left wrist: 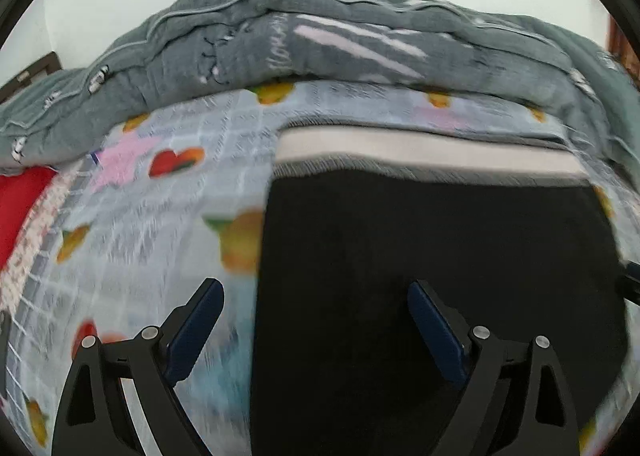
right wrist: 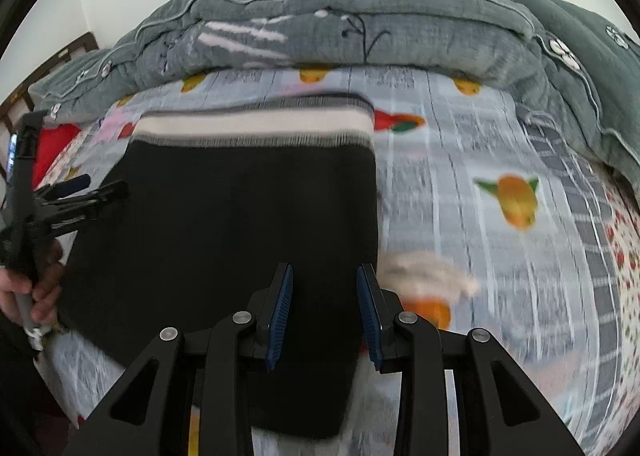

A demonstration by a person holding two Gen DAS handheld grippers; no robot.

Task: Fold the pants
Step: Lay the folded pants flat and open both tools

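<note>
Now the pants (left wrist: 432, 276) lay flat on the sheet (left wrist: 160, 224), a black slab filling the lower right of the left wrist view, their striped waistband (left wrist: 424, 154) toward the top. Left gripper (left wrist: 316, 302) hung over their left edge, jaws spread wide, gripping nothing: one finger above the sheet, the other above black cloth. Over in the right wrist view, the right gripper (right wrist: 325, 292) sat low centre above the pants' right edge, jaws parted a moderate way and empty. A grey quilt (right wrist: 360, 32) was heaped across the top. Blur everywhere. The left gripper showed at far left there, in a hand (right wrist: 38, 292).
</note>
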